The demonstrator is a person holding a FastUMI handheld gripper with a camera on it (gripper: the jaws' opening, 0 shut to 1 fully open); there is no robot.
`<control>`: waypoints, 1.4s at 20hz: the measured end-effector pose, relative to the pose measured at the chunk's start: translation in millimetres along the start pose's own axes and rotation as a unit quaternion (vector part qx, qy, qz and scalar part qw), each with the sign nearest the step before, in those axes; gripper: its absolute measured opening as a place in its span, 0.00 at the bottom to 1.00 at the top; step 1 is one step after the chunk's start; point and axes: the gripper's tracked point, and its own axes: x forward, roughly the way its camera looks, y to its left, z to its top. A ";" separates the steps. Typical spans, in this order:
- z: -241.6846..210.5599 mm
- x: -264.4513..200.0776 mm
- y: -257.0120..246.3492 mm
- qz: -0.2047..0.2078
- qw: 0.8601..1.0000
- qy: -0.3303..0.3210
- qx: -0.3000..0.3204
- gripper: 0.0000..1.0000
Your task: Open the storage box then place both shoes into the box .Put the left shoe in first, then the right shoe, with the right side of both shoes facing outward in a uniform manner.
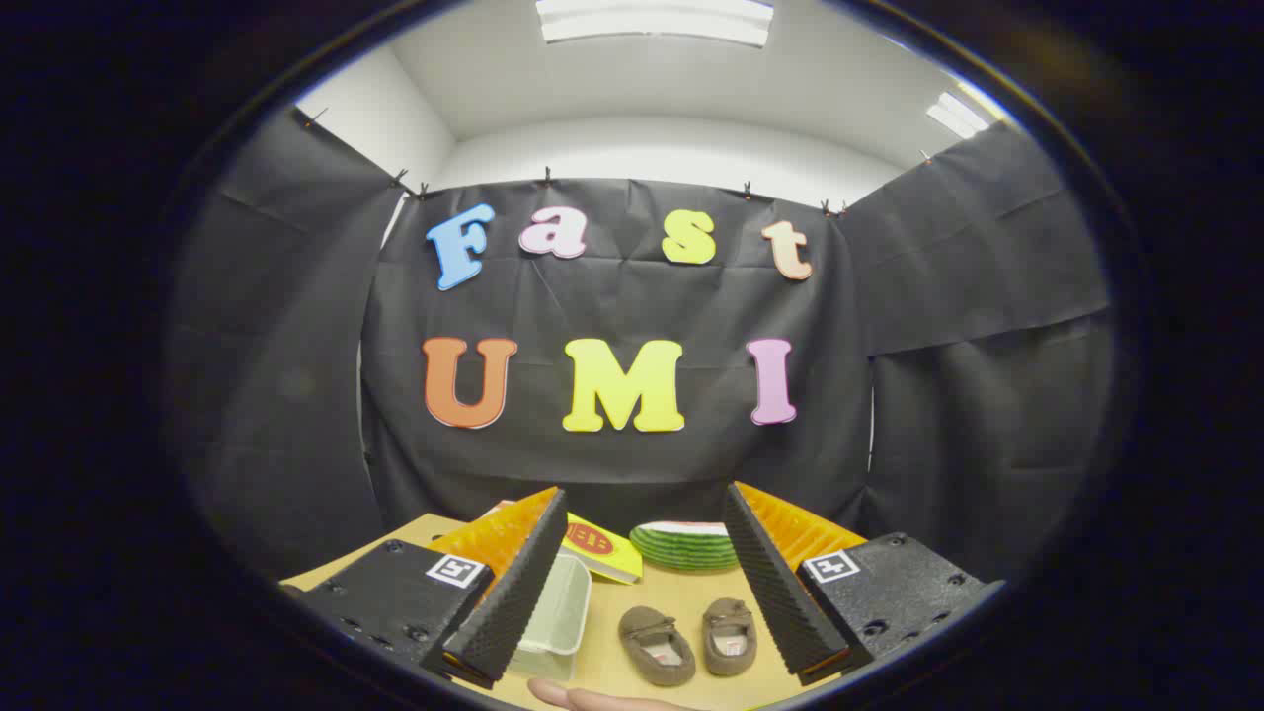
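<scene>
Tabletop: shoes between spread tongs

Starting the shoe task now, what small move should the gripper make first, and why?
Probably ease down toward the translucent plastic storage box: the open gripper holds nothing, and both brown slippers lie on the wooden table outside the box.
</scene>
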 end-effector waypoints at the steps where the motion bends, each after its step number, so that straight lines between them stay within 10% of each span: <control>1: -1.7 0.8 1.3 0.002 1.000 0.002 -0.001 1.00; 20: -24.9 23.4 -11.3 0.005 0.999 0.027 0.018 1.00; 28: -88.0 89.6 4.8 0.074 0.982 0.140 0.105 1.00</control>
